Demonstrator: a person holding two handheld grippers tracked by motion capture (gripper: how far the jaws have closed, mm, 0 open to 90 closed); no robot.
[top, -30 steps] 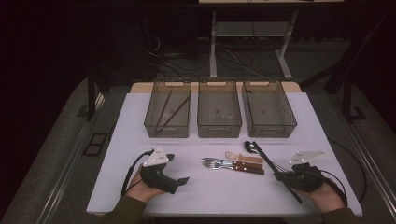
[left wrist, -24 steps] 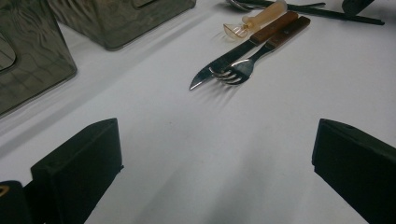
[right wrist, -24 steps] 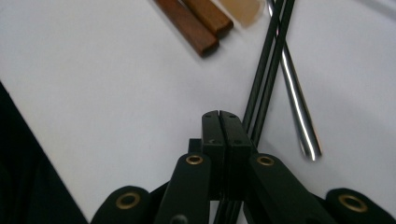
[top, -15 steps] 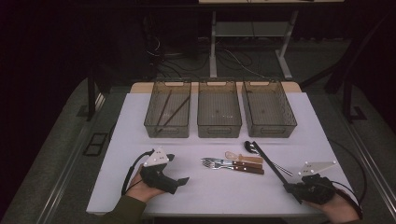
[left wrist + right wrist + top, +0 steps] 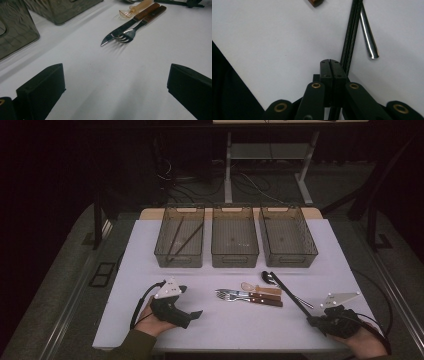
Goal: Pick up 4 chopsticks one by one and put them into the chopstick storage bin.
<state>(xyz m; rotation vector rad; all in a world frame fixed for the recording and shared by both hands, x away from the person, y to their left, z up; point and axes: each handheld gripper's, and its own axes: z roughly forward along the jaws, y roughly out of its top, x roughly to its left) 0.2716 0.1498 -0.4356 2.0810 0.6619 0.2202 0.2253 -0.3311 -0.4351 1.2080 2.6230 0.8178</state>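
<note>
Dark floor and cables are being seen behind a white table [image 5: 150,245], on which three smoked bins are being kept in a row toward the far edge: the left bin [image 5: 180,257] with a pair of dark chopsticks [image 5: 181,240] lying inside it, the middle bin [image 5: 234,257] and the right bin [image 5: 288,257]. Near the middle of the table a fork [image 5: 231,296] and a knife [image 5: 250,295] with brown wooden handles are being shown side by side, touching, with a small pale spoon [image 5: 260,288] just behind them and a metal spoon [image 5: 280,287] lying toward the right. A second pair of black chopsticks [image 5: 290,295] is being crossed over that metal spoon, running from beside its bowl toward the near right corner. The right gripper [image 5: 314,321] is being held at the near right corner, its jaws being pressed fully together with nothing between the pads; in the right gripper view the chopsticks [image 5: 350,35] are passing just beside the closed tips [image 5: 329,61], and whether they are touching cannot be told. The left gripper [image 5: 192,316] is being rested near the near left corner, its jaws being held wide apart over bare table, well apart from the fork [image 5: 126,36].
</note>
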